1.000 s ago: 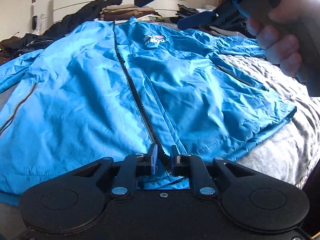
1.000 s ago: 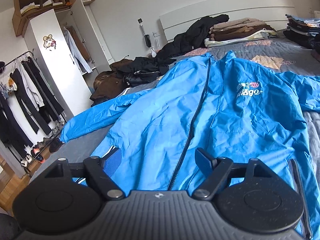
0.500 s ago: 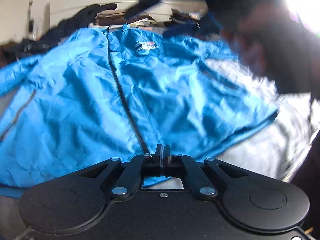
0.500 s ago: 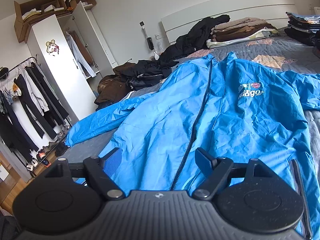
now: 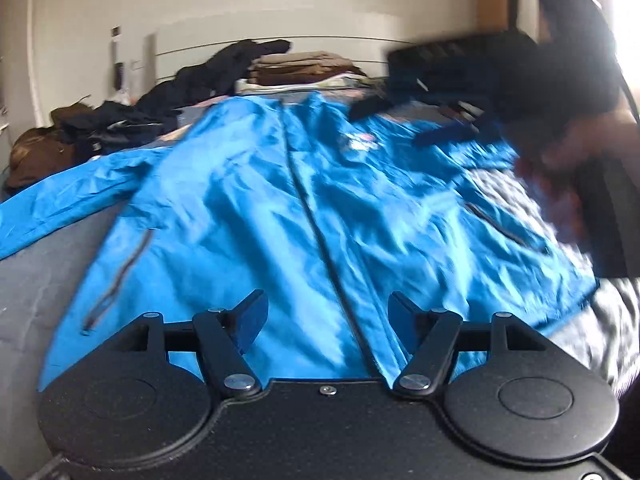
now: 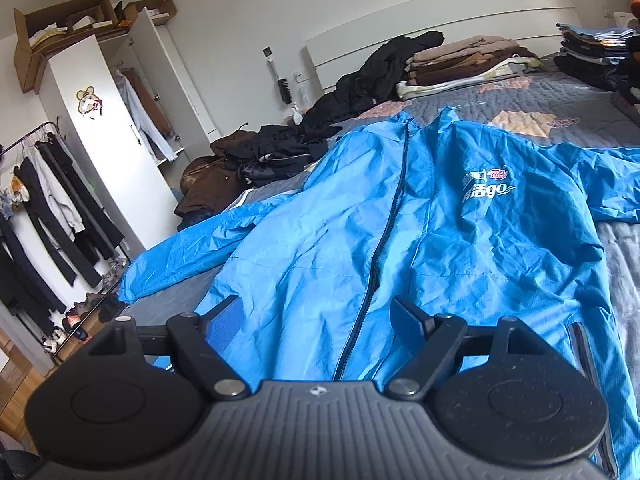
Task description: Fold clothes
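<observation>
A bright blue zip-up jacket lies flat and front-up on the grey quilted bed, its sleeves spread to both sides. My left gripper hovers over the hem by the dark zipper; its jaws are opening and nothing is between them. In the right wrist view the jacket shows a printed logo on its chest. My right gripper stands open above the lower front, holding nothing. At the upper right of the left wrist view, a hand holds the right gripper, blurred.
Stacks of folded clothes and a heap of dark garments lie at the headboard. More folded clothes sit at the far right. A white wardrobe and a clothes rack stand left of the bed.
My left gripper was shut at the jacket's hem by the zipper; it has let go, its jaws have spread, and it has risen. The right gripper has stayed where it was, open.
</observation>
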A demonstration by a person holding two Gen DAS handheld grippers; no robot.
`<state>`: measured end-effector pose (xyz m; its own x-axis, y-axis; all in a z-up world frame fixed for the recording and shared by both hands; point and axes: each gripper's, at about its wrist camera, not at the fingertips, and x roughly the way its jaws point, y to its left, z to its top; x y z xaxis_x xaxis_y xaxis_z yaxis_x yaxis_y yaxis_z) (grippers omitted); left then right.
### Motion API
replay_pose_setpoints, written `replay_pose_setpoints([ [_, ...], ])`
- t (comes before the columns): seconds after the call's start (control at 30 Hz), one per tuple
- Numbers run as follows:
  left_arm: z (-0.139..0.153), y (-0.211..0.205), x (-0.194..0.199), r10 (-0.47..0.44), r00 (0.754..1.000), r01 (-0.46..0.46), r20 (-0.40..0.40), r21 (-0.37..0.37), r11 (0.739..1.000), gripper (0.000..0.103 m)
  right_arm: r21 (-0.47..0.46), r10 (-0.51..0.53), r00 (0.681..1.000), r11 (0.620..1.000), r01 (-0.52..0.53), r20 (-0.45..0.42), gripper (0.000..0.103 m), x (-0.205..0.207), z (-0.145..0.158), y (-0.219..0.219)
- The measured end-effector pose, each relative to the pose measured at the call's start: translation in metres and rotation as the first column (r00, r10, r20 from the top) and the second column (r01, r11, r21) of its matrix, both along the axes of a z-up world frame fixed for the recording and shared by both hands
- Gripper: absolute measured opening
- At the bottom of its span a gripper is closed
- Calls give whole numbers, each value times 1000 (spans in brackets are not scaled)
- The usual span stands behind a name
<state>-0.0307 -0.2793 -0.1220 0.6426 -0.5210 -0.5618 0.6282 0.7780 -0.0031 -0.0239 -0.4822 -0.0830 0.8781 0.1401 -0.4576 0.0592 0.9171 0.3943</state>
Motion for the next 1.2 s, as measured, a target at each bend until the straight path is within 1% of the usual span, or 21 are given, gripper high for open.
replay_pose_setpoints([
  [0.13, 23, 13, 18, 79, 997, -80, -23, -25, 996, 67, -71, -5, 1000, 997, 3, -15, 80, -6, 9, 10],
  [0.23, 39, 24, 27, 118, 993, -119, -28, -41, 992, 76, -87, -7, 1000, 996, 6, -20, 80, -14, 17, 14],
  [0.3, 49, 30, 32, 132, 991, -134, -29, -48, 990, 78, -83, -34, 999, 996, 33, -12, 80, -23, 22, 14],
  [0.33, 54, 33, 34, 137, 990, -138, -24, -49, 989, 79, -77, -41, 999, 996, 41, -6, 80, -28, 24, 15],
  [0.43, 67, 38, 35, 142, 990, -141, 5, -51, 989, 89, -88, -43, 999, 995, 40, -27, 80, -38, 28, 19],
  [0.53, 74, 39, 39, 123, 992, -121, 29, -48, 991, 89, -143, -67, 997, 988, 61, -44, 80, -44, 32, 28],
  [0.57, 75, 39, 41, 116, 993, -114, 35, -47, 992, 89, -148, -73, 996, 987, 66, -44, 80, -46, 33, 30],
  [0.67, 77, 39, 53, 99, 994, -97, 41, -42, 994, 89, -120, -102, 994, 988, 96, -46, 80, -47, 33, 29],
  [0.77, 75, 41, 68, 83, 996, -81, 35, -39, 996, 90, -105, -129, 989, 987, 121, -69, 80, -41, 29, 28],
  [0.87, 66, 39, 91, 62, 998, -61, 23, -26, 998, 90, -117, -137, 988, 985, 128, -71, 80, -29, 26, 31],
  [0.97, 55, 34, 116, 43, 999, -43, 11, -13, 999, 90, -147, -140, 987, 981, 127, -81, 80, -12, 22, 30],
  [1.2, 35, 17, 170, 36, 999, -36, -28, 11, 999, 90, -158, -120, 983, 983, 98, -136, 80, 42, -4, 19],
])
